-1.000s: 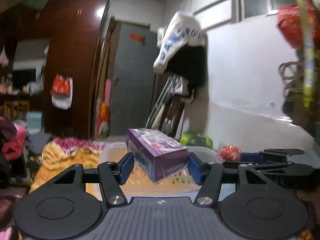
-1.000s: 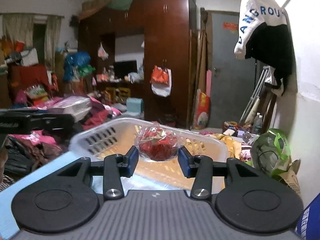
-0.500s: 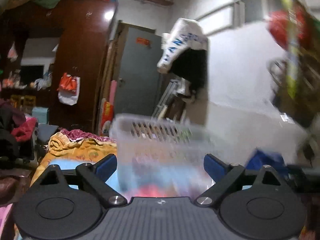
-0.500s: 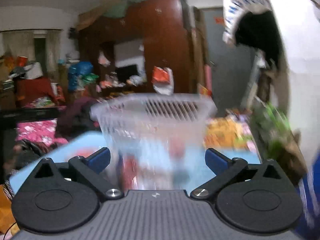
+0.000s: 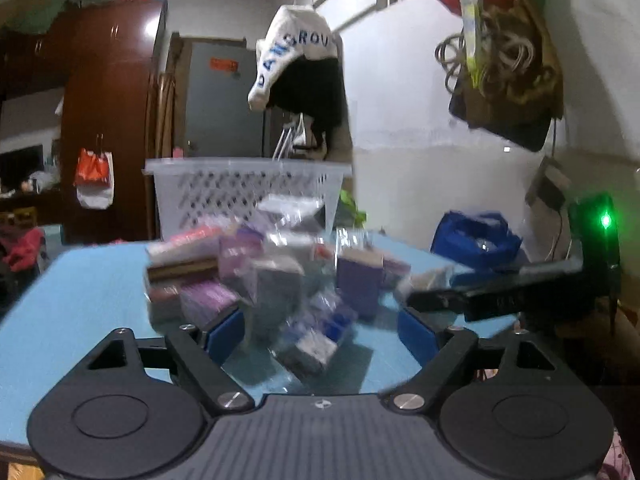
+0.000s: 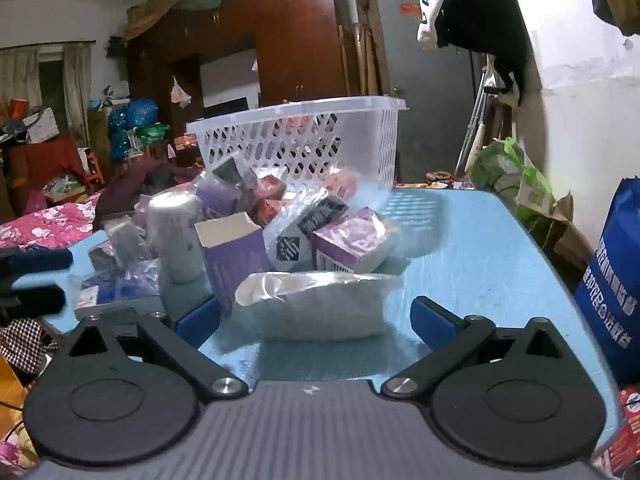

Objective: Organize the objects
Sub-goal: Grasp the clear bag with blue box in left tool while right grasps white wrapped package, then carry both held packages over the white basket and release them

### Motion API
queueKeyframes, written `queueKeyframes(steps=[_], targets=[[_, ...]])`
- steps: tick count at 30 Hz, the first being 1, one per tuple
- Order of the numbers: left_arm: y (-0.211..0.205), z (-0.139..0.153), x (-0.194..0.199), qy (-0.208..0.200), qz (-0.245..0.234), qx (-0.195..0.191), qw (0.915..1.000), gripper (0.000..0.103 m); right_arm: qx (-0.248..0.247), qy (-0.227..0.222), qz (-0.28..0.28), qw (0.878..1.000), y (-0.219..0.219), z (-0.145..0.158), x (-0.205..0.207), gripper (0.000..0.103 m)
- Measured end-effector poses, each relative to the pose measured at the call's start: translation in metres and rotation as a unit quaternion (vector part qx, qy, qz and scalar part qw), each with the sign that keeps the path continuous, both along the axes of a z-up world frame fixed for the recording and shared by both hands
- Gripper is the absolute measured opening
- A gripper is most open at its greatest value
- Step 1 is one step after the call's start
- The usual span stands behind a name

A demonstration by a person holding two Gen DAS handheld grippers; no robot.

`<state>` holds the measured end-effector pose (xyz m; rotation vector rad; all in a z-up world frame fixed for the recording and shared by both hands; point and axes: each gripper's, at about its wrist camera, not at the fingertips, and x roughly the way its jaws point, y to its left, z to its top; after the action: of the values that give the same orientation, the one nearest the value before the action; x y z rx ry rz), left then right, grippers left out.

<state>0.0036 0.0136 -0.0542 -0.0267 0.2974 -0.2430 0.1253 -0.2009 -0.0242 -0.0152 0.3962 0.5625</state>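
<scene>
A heap of small wrapped boxes [image 5: 256, 276], purple, grey and pink, lies on the blue table [image 5: 80, 280] in front of a white slotted basket [image 5: 248, 188]. My left gripper [image 5: 320, 332] hovers low at the heap's near edge with its jaws closing. A small wrapped box [image 5: 308, 352] lies between them, untouched by the pads. My right gripper [image 6: 318, 320] stands wide open around a white plastic-wrapped packet [image 6: 320, 308] that rests on the table [image 6: 480, 248], pads apart from it. Behind it are an open purple box [image 6: 236, 256], a grey roll [image 6: 176, 236] and the basket [image 6: 304, 136].
A blue bag [image 6: 612, 280] stands at the table's right edge, seen too as a blue bag [image 5: 476, 240] in the left view. The right tool's black body [image 5: 500, 292] crosses the left view's right side. A white wall runs along the right, with clothes hanging.
A second ago the left gripper held a purple box and the right a red wrapped item over the basket. Both have let go, opened, and sunk to the heap on the table.
</scene>
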Motion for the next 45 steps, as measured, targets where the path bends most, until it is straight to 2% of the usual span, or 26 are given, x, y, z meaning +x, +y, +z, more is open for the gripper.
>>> queueKeyframes(steps=[3,6,8,11,12,18,27,30,31,34,36,37,39,42,45], targets=[[-0.007,-0.008,0.006,0.003,-0.002,0.008,1.0,0.077,-0.001,-0.012,0.0,1.0,0.004,-0.006,-0.005,0.103],[-0.012,-0.017,0.005,-0.007,0.008,0.026,0.9996,0.063,-0.015,-0.026,-0.006,1.0,0.008,-0.013,-0.01,0.103],[-0.013,-0.023,0.002,-0.01,0.019,0.035,0.9992,0.048,-0.011,-0.033,-0.003,0.999,0.006,-0.016,-0.012,0.102],[-0.012,-0.024,0.0,-0.02,0.018,0.04,0.9989,0.047,-0.007,-0.038,0.001,0.999,0.003,-0.017,-0.013,0.094],[-0.013,-0.023,-0.001,-0.024,0.012,0.037,0.9989,0.047,-0.007,-0.04,0.0,0.999,0.003,-0.017,-0.012,0.085],[-0.014,-0.019,-0.013,-0.054,-0.002,0.034,0.998,0.045,0.011,-0.04,0.004,0.999,-0.004,-0.017,-0.017,0.083],[-0.018,-0.027,-0.007,-0.04,-0.009,0.04,0.9984,0.045,0.019,-0.031,0.003,0.999,-0.006,-0.016,-0.016,0.083],[-0.02,-0.03,-0.003,-0.04,-0.002,0.045,0.9982,0.052,0.021,-0.028,0.003,0.999,-0.007,-0.018,-0.015,0.083],[-0.02,-0.031,-0.001,-0.038,-0.003,0.044,0.9983,0.058,0.021,-0.029,0.002,0.999,-0.007,-0.018,-0.016,0.083],[-0.022,-0.034,0.004,-0.038,-0.006,0.042,0.9984,0.06,0.022,-0.03,0.001,0.999,-0.008,-0.017,-0.016,0.083],[-0.024,-0.035,0.005,-0.044,-0.01,0.041,0.9982,0.055,0.023,-0.029,0.0,0.999,-0.008,-0.018,-0.017,0.083],[-0.024,-0.035,0.005,-0.047,-0.016,0.038,0.998,0.044,0.024,-0.029,-0.001,0.999,-0.008,-0.018,-0.017,0.083],[-0.024,-0.034,0.003,-0.055,-0.019,0.033,0.9978,0.043,0.024,-0.03,0.0,0.999,-0.008,-0.018,-0.017,0.083],[-0.025,-0.032,-0.007,-0.084,-0.003,0.041,0.9956,0.043,0.024,-0.03,-0.001,0.999,-0.008,-0.018,-0.016,0.083],[-0.02,-0.026,-0.019,-0.111,0.016,0.032,0.9932,0.043,0.027,-0.033,-0.004,0.999,-0.009,-0.018,-0.017,0.083]])
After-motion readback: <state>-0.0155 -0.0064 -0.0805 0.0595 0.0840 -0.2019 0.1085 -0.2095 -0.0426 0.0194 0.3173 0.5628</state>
